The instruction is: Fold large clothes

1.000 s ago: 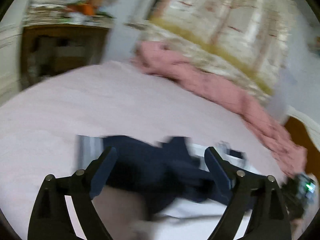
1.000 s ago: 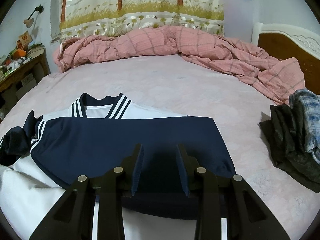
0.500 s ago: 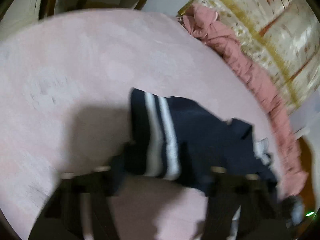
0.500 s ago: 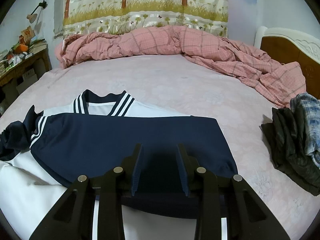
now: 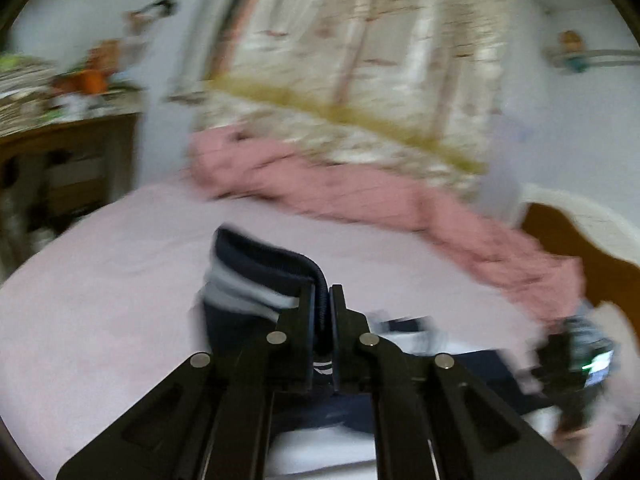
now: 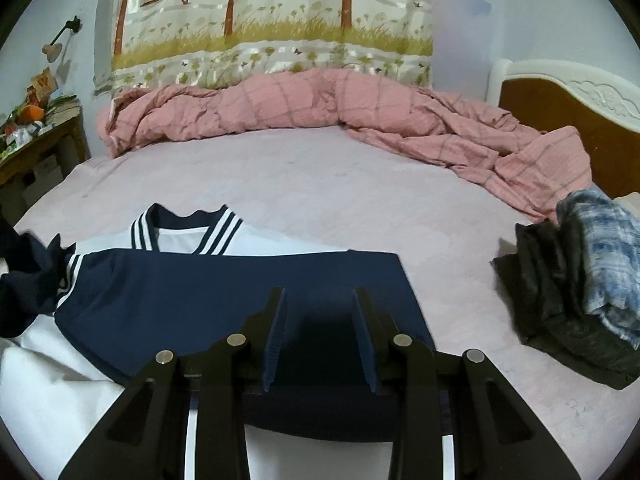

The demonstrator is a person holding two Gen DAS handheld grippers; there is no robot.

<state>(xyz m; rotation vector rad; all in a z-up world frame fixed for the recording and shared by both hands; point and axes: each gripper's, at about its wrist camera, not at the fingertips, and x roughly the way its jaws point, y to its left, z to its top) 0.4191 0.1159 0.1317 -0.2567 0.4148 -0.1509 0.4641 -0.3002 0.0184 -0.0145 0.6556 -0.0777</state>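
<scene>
While pinched in the left claw (image 5: 322, 308) — striped sleeve cuff (image 5: 256, 280), lifted off bed (image 5: 100, 280).

The shirt (image 6: 224, 300) lies flat on the bed (image 6: 320, 184), its collar toward the far side. Behind it a quilt (image 6: 320, 108) runs along the far edge. To the right sits a pile of clothes (image 6: 580, 280); at far left stands a worktop (image 6: 40, 140).
</scene>
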